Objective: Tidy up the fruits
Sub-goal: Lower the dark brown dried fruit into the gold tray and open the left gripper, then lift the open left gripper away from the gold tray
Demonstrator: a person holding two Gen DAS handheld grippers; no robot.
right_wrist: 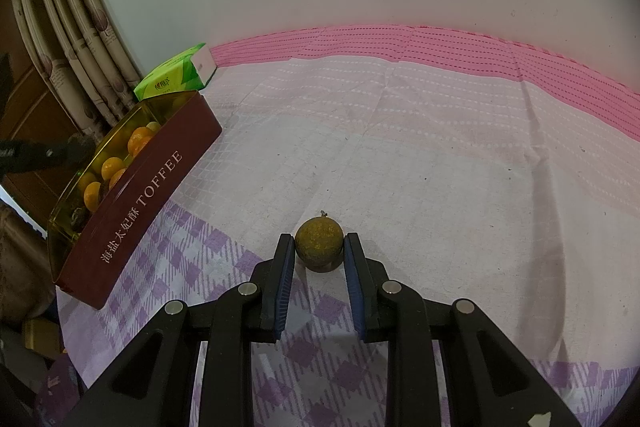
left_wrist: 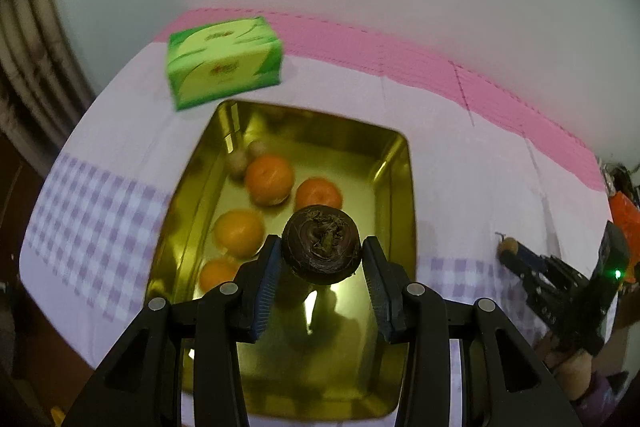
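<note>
**Both grippers hold fruit by the toffee tin**

A lilac-checked, pink-edged tablecloth (right_wrist: 400, 155) meets a plain white wall. On it, the gold-lined rectangular tin (right_wrist: 136, 195), lettered "TOFFEE", runs lengthwise toward a green tissue box (left_wrist: 224, 61) beyond its far end. Above the tin, the left gripper (left_wrist: 322, 251) clamps a dark brown round fruit (left_wrist: 322, 247), stem end up. Right of the tin, the right gripper (right_wrist: 319, 245) pinches a small tan round fruit (right_wrist: 319, 243) on the cloth. Orange tangerines (left_wrist: 269, 179) lie inside.

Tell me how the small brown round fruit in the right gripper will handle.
The brown fruit is round, so it would probably roll on the cloth if released. Its dull, rough-looking skin likely grips the right gripper pads well. Being small, it is probably light.
</note>
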